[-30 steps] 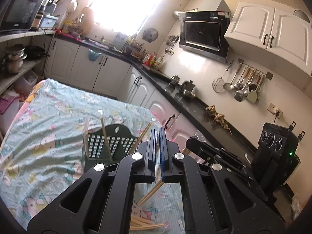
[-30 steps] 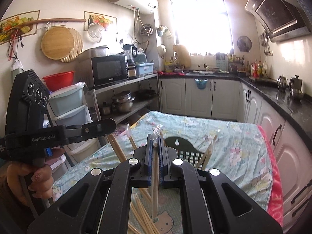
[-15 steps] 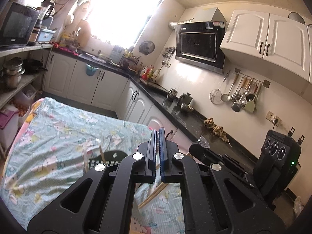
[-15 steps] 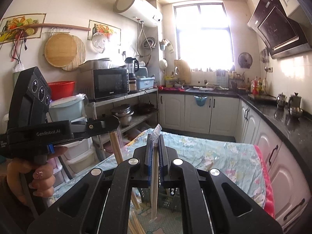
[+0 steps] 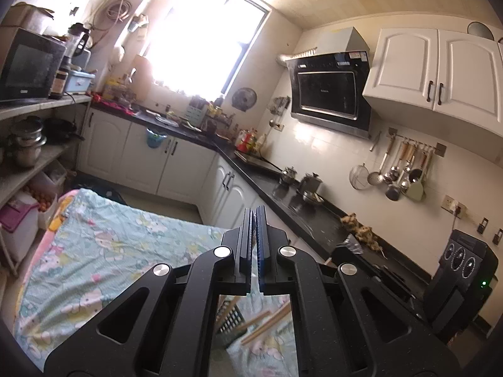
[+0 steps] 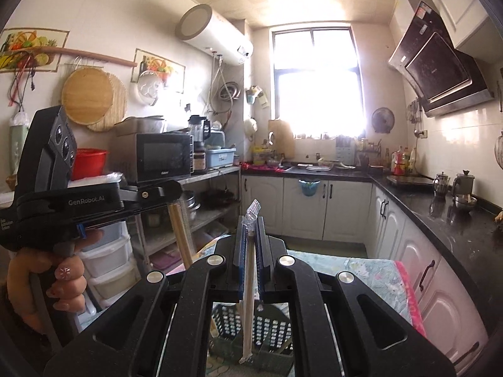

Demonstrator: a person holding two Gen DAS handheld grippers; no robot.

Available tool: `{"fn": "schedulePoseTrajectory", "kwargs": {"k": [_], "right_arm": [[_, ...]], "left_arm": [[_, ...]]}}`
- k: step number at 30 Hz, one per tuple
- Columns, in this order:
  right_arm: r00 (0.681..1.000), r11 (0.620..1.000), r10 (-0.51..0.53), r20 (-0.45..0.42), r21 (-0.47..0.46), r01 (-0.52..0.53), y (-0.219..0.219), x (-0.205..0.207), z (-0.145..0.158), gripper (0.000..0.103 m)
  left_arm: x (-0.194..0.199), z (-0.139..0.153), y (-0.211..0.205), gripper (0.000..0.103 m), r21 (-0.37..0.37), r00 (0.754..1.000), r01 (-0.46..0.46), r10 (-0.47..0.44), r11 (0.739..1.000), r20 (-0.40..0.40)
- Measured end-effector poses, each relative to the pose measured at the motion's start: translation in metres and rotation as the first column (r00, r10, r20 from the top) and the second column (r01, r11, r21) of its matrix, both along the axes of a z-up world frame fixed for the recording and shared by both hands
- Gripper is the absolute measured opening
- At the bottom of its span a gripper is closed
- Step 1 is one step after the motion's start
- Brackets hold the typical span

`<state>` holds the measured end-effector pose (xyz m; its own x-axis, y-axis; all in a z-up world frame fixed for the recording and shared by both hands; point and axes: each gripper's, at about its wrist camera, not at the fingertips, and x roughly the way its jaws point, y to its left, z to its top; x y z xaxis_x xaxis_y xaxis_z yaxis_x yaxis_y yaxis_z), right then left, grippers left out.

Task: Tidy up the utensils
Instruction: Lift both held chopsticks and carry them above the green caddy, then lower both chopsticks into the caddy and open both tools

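Note:
My right gripper (image 6: 251, 220) is shut on a pair of wooden chopsticks in a clear plastic wrapper (image 6: 248, 298), held upright with the lower end over the dark green slotted utensil basket (image 6: 267, 336) on the table. My left gripper (image 5: 254, 216) is shut; in the right wrist view it (image 6: 171, 190) holds a pair of wooden chopsticks (image 6: 180, 238) hanging down at the left. In the left wrist view the basket (image 5: 231, 322) and chopsticks (image 5: 267, 322) show below the jaws.
The table carries a light blue cartoon-print cloth (image 5: 103, 251). Black counters with kettles (image 6: 462, 185) and white cabinets (image 6: 314, 207) run along the back and right. Shelves with a microwave (image 6: 163, 157) and storage bins (image 6: 107, 264) stand at the left.
Both grippers have risen and tilted upward, so the table and basket have dropped low in both views. The right gripper's wrapped chopsticks now hang over the basket.

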<state>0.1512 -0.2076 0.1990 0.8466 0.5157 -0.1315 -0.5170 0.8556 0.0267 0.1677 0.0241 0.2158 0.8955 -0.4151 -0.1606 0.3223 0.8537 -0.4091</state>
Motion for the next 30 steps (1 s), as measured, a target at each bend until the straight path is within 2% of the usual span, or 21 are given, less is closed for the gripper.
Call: {"fn": "schedulePoseTrajectory", "kwargs": {"k": [15,30], "right_arm": [[0.997,0.998,-0.065,0.031,0.02,0.065,-0.007,0.034,-0.008,0.006],[0.995,0.996,-0.086,-0.039,0.023,0.087,-0.001,0.067,-0.05,0.006]], "left_arm": [[0.031,-0.016,-0.003,0.001,0.051,0.998,-0.057,0.058,0.997,0.0],[0.052,-0.057,-0.004,0.001,0.069,0.995,-0.066,0.07,0.995,-0.064]]}}
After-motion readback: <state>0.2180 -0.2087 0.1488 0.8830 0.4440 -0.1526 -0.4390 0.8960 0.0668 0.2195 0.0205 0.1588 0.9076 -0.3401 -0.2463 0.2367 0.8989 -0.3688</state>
